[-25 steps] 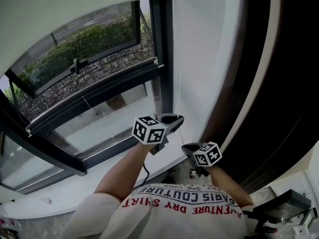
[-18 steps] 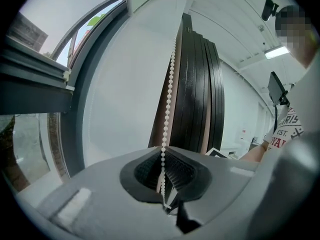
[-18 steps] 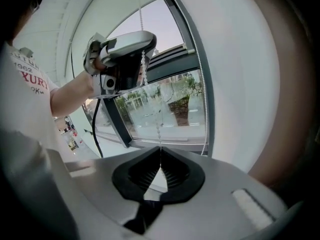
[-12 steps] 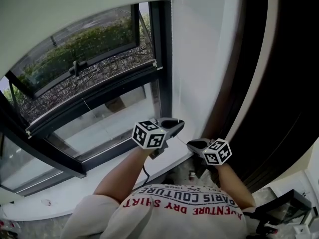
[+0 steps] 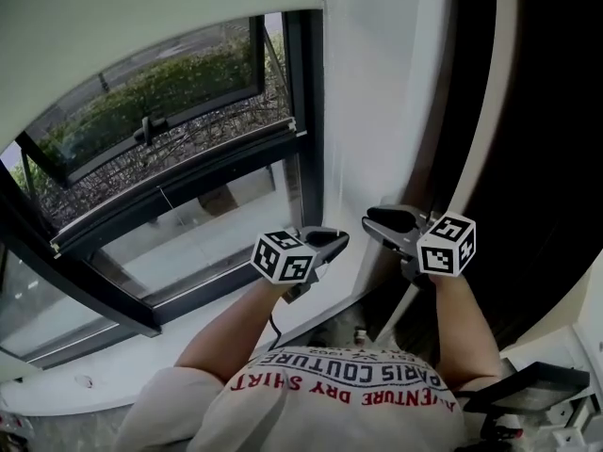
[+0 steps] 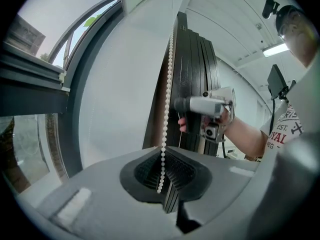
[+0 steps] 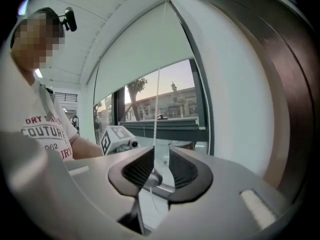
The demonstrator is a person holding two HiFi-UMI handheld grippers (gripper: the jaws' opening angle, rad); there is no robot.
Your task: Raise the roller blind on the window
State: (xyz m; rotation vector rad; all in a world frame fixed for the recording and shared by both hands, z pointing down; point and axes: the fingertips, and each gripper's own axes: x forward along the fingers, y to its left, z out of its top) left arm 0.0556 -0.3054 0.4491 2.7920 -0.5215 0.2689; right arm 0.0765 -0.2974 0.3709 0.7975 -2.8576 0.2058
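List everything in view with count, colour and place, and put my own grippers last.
roller blind: one, pale cream, lowered across the window's top.
bead chain: one, white, hanging by the window's right edge.
window frame: one, dark grey, left of the head view.
hedge: one, green, outside the glass.
wall: one, white, right of the window.
panel: one, dark brown, far right.
T-shirt: one, white with print, bottom of head view.
left gripper: one, grey, shut on the bead chain.
right gripper: one, grey, jaws just opening, thin white strand between them, not pressed.
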